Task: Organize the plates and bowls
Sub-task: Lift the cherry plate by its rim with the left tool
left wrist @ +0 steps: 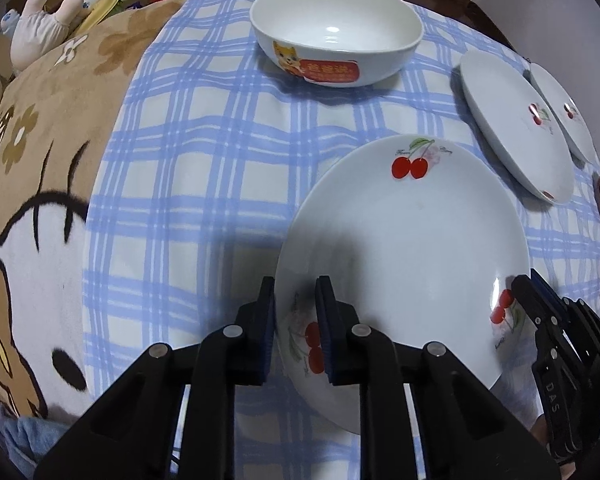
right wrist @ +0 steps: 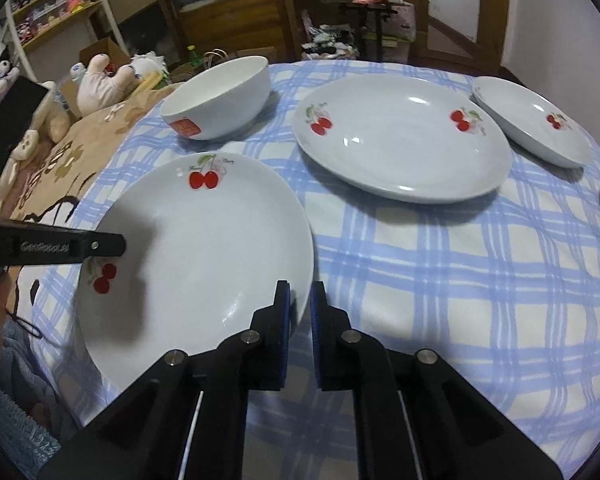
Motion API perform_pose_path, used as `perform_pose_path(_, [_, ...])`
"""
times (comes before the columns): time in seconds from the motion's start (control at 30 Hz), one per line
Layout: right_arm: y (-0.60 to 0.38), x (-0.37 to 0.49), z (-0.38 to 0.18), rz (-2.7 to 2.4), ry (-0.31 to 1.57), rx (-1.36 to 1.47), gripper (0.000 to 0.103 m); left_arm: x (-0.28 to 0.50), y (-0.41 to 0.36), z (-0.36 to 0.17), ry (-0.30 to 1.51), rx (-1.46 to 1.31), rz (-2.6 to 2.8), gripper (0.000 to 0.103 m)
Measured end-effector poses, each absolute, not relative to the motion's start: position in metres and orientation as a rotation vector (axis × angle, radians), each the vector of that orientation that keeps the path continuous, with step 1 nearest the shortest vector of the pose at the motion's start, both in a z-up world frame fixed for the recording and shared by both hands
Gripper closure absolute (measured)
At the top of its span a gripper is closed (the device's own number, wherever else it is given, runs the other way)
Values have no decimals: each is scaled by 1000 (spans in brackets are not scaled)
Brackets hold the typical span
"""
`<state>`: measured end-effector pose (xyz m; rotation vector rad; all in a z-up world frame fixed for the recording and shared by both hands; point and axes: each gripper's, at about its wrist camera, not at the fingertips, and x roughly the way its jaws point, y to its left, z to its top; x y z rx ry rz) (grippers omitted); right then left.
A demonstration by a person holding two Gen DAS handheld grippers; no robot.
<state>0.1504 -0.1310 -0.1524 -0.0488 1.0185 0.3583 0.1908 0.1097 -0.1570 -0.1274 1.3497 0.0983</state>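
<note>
Near cherry plate [left wrist: 412, 240] lies flat, face up, round, no long axis, at the blue check cloth's [left wrist: 204, 184] near edge. Left gripper [left wrist: 296, 312] pinches its left rim; right gripper [right wrist: 300, 312] is clamped on its right rim. White bowl [left wrist: 336, 40] upright beyond. Two more cherry plates [right wrist: 404, 144] to the right, apart. Bare cloth between them.

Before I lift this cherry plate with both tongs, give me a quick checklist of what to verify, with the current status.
1. Left tongs straddle the near cherry plate rim: ok.
2. Right tongs closed on the opposite rim: ok.
3. Firmness of either grip: cannot tell.
4. Plate holds nothing: ok.
5. Larger cherry plate lies bare for stacking: ok.
6. White bowl stands apart from the held plate: ok.
</note>
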Motion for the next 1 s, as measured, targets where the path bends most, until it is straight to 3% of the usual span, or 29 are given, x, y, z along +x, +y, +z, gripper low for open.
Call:
perform_pose_path(0.53, [-195,111,-101,345,972,50,94,156,80,-104,1218,-176,-33,90])
perform_pose_path(1.0, [-278,92,-60,183,929,71,94,166,-12,-62,1128,-141,-185,91])
